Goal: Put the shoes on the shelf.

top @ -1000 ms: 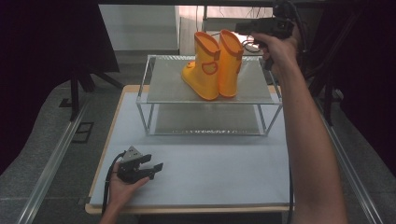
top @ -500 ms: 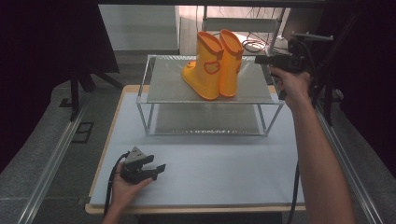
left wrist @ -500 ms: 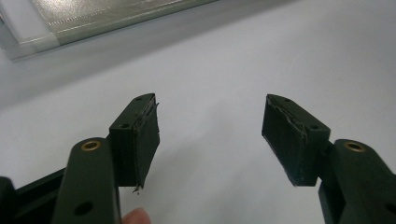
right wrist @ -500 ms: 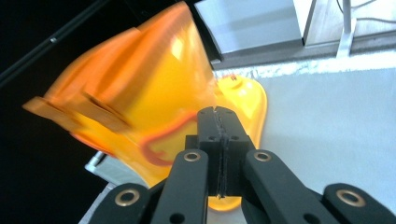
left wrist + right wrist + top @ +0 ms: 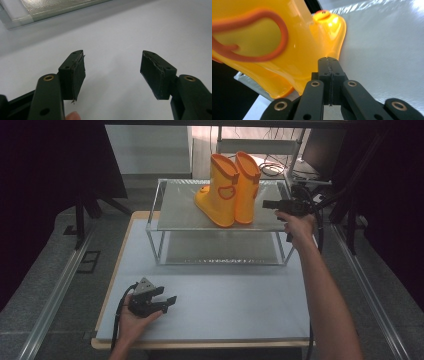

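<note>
No readable text, label, brand, number or sign anywhere, yellow boots point(image 5: 227, 190) bear only orange trim and a wordless shape, wire shelf point(image 5: 175, 212), bench point(image 5: 225, 305) and black jaws unmarked

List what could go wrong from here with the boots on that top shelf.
1. The right gripper is shut and level with the yellow boots; a nudge might topple them, since they stand tall on the top shelf.
2. They stand near the shelf's right end, so a slide might carry them off.
3. The left gripper rests open on the table, too far off to steady anything.
</note>
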Demonstrator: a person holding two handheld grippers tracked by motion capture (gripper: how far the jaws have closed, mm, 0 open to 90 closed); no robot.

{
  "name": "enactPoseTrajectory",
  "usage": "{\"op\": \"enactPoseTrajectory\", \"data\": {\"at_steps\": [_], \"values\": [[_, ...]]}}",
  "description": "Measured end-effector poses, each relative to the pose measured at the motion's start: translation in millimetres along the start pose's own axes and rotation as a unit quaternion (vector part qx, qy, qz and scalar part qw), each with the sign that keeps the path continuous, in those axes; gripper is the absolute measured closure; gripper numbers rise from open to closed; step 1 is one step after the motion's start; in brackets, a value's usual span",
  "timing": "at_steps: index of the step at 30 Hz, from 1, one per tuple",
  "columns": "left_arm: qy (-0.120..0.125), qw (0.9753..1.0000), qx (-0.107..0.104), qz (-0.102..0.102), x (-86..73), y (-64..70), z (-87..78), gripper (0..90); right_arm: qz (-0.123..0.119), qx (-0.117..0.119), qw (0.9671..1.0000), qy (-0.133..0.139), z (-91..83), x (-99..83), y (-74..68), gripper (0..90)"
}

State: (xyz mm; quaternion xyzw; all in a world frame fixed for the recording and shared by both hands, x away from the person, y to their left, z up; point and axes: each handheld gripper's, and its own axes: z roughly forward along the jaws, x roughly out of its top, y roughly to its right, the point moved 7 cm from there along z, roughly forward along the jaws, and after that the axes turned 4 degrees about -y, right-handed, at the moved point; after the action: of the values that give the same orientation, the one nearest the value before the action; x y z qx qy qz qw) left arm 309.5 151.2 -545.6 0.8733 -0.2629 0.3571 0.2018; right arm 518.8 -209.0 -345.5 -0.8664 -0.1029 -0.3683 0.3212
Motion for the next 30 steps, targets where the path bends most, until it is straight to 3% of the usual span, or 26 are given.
{"op": "enactPoseTrajectory", "data": {"at_steps": [8, 13, 15, 18, 25, 30], "values": [[0.000, 1.0000, -0.001, -0.002, -0.5, -0.7, 0.3, 36.2, -0.018, -0.004, 0.9997, -0.019, 22.3, -13.3, -6.7, 89.3], [-0.001, 1.0000, -0.002, -0.002, -0.4, 0.1, 0.9, 36.2, -0.028, -0.016, 0.9994, -0.014, 23.7, -14.7, -12.3, 89.4], [0.000, 1.0000, -0.002, -0.001, -0.3, 0.6, 0.9, 36.2, -0.032, -0.020, 0.9992, -0.014, 23.7, -15.8, -11.8, 89.4], [0.000, 1.0000, -0.002, -0.001, -0.4, 0.3, 0.5, 36.2, -0.041, -0.048, 0.9976, -0.027, 26.7, -21.0, -5.1, 89.3], [-0.001, 1.0000, -0.002, -0.003, -0.7, -0.4, 1.3, 36.2, -0.042, -0.050, 0.9973, -0.033, 31.1, -26.6, -4.0, 89.4], [-0.002, 1.0000, -0.002, -0.001, -0.8, 0.6, 1.6, 36.2, -0.047, -0.066, 0.9957, -0.045, 33.1, -30.9, -2.3, 89.4]]}}
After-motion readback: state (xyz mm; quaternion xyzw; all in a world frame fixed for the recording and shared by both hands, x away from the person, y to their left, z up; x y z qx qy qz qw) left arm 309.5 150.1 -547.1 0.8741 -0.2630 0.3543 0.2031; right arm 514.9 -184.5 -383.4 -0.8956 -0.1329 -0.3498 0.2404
